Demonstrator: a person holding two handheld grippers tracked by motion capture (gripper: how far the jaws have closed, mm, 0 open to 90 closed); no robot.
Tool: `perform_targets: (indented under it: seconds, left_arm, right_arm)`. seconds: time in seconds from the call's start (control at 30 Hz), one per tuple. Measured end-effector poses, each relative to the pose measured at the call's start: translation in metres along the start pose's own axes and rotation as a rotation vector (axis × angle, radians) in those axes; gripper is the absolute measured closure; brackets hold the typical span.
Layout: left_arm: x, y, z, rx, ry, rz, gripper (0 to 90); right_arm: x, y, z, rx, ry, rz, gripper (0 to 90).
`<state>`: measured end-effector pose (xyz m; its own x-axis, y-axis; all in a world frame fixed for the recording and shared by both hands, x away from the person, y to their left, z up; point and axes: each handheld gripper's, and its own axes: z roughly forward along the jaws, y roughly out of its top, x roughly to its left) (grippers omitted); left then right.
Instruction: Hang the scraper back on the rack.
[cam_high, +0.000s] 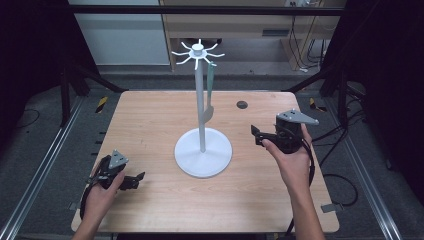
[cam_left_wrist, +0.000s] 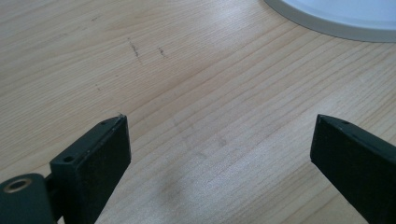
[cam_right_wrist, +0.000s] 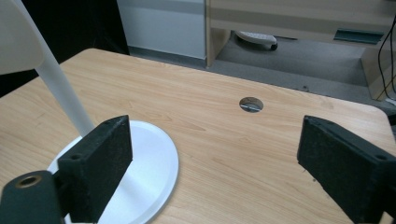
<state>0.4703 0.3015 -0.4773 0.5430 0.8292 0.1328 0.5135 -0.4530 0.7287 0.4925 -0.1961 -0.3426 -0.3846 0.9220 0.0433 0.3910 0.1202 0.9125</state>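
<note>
My left gripper's (cam_left_wrist: 219, 140) view cut the white stand base (cam_left_wrist: 336, 18) to a sliver at the top edge, and both jaws ran off the bottom. In my right gripper's (cam_right_wrist: 215, 154) view the pole (cam_right_wrist: 56, 79) left the frame at upper left, beside a pale blurred shape (cam_right_wrist: 16, 39), perhaps the hanging green item (cam_high: 210, 90), too small above to identify.

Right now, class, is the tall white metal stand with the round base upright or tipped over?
Upright: the tall white metal stand has its round base flat on the wooden table, pole vertical.
</note>
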Motion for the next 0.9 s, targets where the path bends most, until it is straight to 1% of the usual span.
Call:
perform_targets:
  seconds: [0.13,0.17,0.23,0.3,0.33,0.37,0.4,0.43,0.53,0.57,0.63,0.73,0.77,0.8,0.83,0.87,0.9]
  left_arm:
    - [0.001,0.0,-0.001,0.002,0.0,0.005,4.7]
    - [0.001,0.0,-0.001,0.002,0.0,0.005,4.8]
    - [0.001,0.001,-0.001,-0.003,-0.003,0.003,4.8]
    - [0.0,0.001,-0.002,-0.003,-0.004,0.004,4.8]
    - [0.0,0.001,-0.002,-0.004,-0.004,0.005,4.8]
    - [0.0,0.001,-0.002,-0.001,-0.004,0.006,4.8]
    - [0.0,0.001,-0.002,-0.002,-0.004,0.005,4.8]
    - [0.0,0.001,-0.002,-0.002,-0.004,0.005,4.8]
    - [0.001,0.001,-0.001,-0.004,0.003,0.002,4.8]
    - [0.001,0.001,-0.001,-0.004,0.003,0.002,4.8]
    - [0.002,0.001,-0.001,0.001,0.017,0.004,4.8]
    - [0.003,0.0,-0.001,0.001,0.031,0.003,4.8]
    - [0.003,0.0,-0.001,0.001,0.031,0.003,4.8]
    - [0.004,-0.001,-0.001,-0.004,0.046,0.001,4.8]
    - [0.004,-0.001,-0.001,-0.004,0.046,0.001,4.8]
    - [0.005,-0.001,-0.001,-0.01,0.057,-0.002,4.7]
    - [0.005,-0.001,-0.001,-0.01,0.057,-0.002,4.6]
  right_arm:
    - [-0.002,-0.01,0.004,-0.011,0.015,0.029,8.0]
    - [-0.001,-0.014,0.005,-0.008,0.016,0.029,7.6]
    - [0.0,-0.022,0.008,0.009,-0.012,0.007,7.9]
    - [0.002,-0.031,0.01,0.023,-0.006,0.007,7.5]
    - [0.002,-0.031,0.01,0.023,-0.006,0.007,7.5]
    - [0.001,-0.038,0.012,0.03,-0.014,0.002,7.9]
    - [0.001,-0.042,0.013,0.034,-0.018,0.009,8.2]
    - [0.001,-0.042,0.013,0.034,-0.018,0.009,8.2]
    - [-0.001,-0.058,0.02,0.06,-0.025,0.027,8.7]
    - [-0.001,-0.058,0.02,0.06,-0.025,0.027,8.7]
    - [-0.004,-0.07,0.025,0.082,-0.036,0.033,9.7]
    - [-0.007,-0.08,0.029,0.094,-0.044,0.035,10.0]
    - [-0.007,-0.08,0.029,0.094,-0.044,0.035,10.0]
    - [-0.009,-0.084,0.031,0.099,-0.053,0.035,10.3]
    - [-0.009,-0.084,0.031,0.099,-0.053,0.035,10.3]
    - [-0.011,-0.088,0.033,0.104,-0.064,0.031,10.4]
    - [-0.011,-0.09,0.033,0.103,-0.07,0.031,10.4]
